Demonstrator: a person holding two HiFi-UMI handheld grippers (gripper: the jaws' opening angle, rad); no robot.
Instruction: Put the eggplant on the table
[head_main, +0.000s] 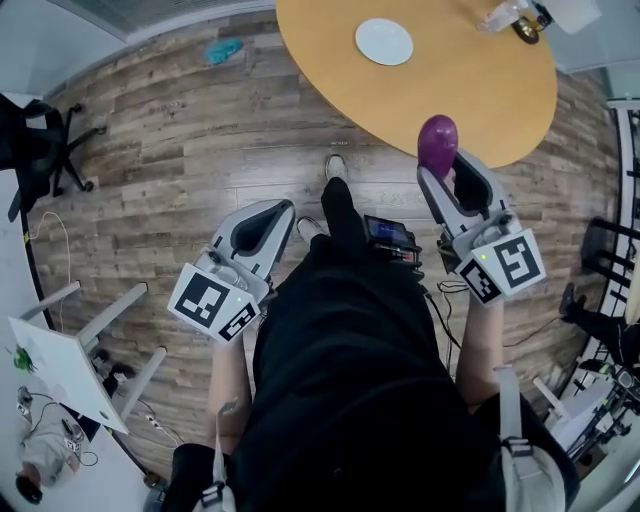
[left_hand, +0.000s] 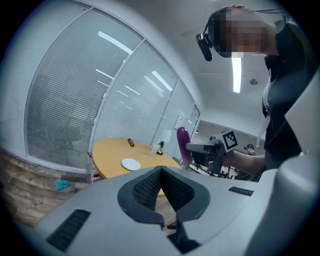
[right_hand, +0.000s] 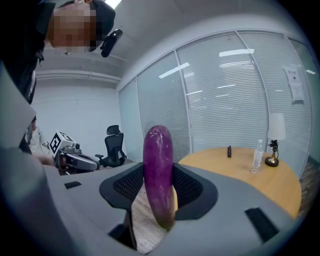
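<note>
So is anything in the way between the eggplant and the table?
Nothing visible. The right claw holds the eggplant upright by the near edge of the table, and that part is bare. The white plate sits farther in, off to the side.

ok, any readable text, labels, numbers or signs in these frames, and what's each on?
No text reads clearly.
Left cube, right cube: black-and-white marker patterns only, no letters.
Sheet on the glass wall: print too small to read.
Bottle label: red band, blurred.
</note>
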